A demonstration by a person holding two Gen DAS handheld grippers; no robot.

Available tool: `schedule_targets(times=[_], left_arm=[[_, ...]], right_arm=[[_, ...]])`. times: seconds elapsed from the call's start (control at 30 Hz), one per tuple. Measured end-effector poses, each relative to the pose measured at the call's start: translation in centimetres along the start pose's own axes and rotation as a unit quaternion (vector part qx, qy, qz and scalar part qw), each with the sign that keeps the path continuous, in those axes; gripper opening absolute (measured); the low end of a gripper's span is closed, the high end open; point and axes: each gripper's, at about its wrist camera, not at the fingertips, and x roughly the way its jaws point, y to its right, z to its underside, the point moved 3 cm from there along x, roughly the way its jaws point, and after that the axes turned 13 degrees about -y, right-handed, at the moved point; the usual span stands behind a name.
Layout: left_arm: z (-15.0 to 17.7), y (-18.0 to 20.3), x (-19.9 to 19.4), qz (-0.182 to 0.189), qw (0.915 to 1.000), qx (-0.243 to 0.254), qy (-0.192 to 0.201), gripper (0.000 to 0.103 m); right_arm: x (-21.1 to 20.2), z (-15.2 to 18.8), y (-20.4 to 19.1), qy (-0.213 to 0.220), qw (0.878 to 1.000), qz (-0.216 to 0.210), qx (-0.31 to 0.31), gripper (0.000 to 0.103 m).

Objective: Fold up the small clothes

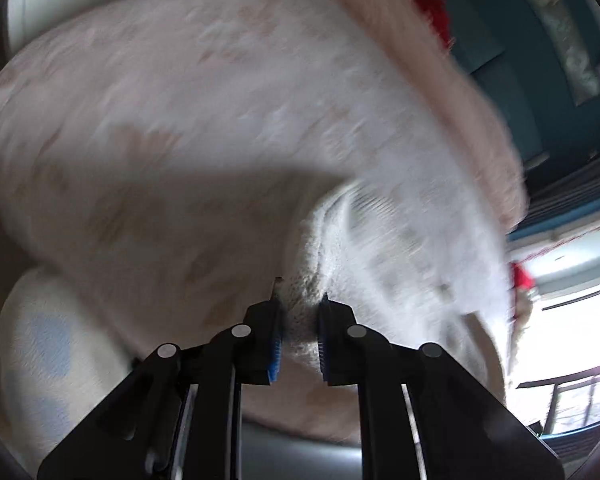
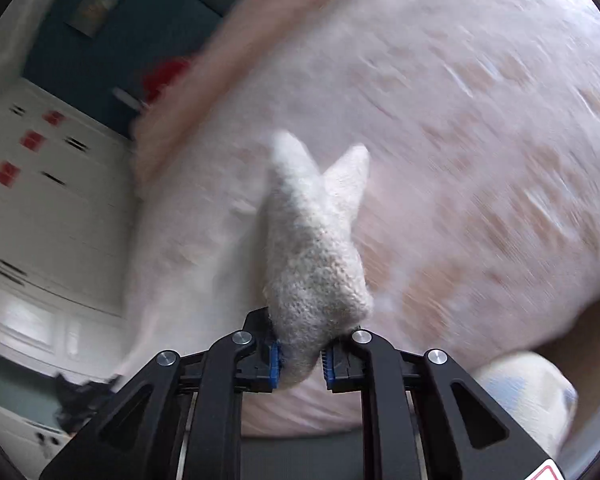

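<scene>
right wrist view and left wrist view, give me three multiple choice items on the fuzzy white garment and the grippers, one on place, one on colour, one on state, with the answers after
1. Where does the fuzzy white garment sit in the right wrist view?
A. between the fingers of the right gripper, above the pink bedspread
B. flat on the floor
C. draped over the white cabinets

2. What colour are the pads on the fingers of the left gripper?
A. red
B. blue
C. yellow

3. What state is the left gripper in?
A. wide open, holding nothing
B. out of view
C. closed on white fleecy fabric

Answers:
1 A, the garment rises from between the fingers with the bedspread behind it.
2 B, blue ribbed pads line both fingers.
3 C, the fabric is pinched between the pads.
</scene>
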Motion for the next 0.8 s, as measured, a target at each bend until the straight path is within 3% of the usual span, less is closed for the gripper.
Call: schedule_targets(times=[0.07,0.13,0.2,0.23,0.3,0.37,0.4,0.47,0.53,0.7,0.8], left_arm=[[0.9,-1.8,3.1,-0.009,0.9991,-0.013,-0.038,0.014],[1.7,-2.6,4.1,-0.003,0.9993,-0.020,-0.032,0.017],[1.7,-2.3,3.6,0.003,0.9998,-0.015,-0.013,0.022],[1.8,-2.3,3.3,0.009,0.9998,-0.015,-0.011,0.028],[1.5,-1.9,2.8,0.019,0.9997,-0.017,-0.004,0.056],[1.7,-1.8,2.1,0.022,0.9991,-0.032,0.018,0.067],[1.9,-1.6,2.2,0.026,0.9989,-0.034,0.021,0.074],[2.1,-1.0,2.9,0.021,0.9994,-0.025,0.014,0.077],[1.9,-0.1,4.0,0.009,0.9998,-0.016,0.005,0.077],[1.1,0.2,5.3,-0.017,0.9997,-0.016,0.001,0.073],[0.1,1.1,2.3,-0.025,0.9980,-0.005,0.058,0.072]], right_arm=[[3.3,1.7,3.0,-0.054,0.997,0.036,0.030,0.019],[3.0,2.7,3.3,-0.042,0.998,0.034,0.034,0.024],[1.4,2.8,2.1,-0.025,0.998,0.058,0.013,0.032],[0.4,2.7,1.2,-0.015,0.996,0.086,-0.008,0.035],[-1.3,2.7,-0.1,0.015,0.989,0.139,-0.037,0.049],[-2.9,2.6,-1.7,0.055,0.982,0.166,-0.064,0.050],[-3.4,2.1,-2.3,0.067,0.981,0.167,-0.074,0.055],[-3.4,1.2,-3.9,0.075,0.976,0.178,-0.103,0.064],[-2.5,-0.3,-5.0,0.074,0.970,0.197,-0.125,0.064],[1.7,-8.1,-5.0,0.051,0.977,0.176,-0.105,0.064],[3.3,-10.9,-6.4,0.040,0.978,0.174,-0.111,0.064]])
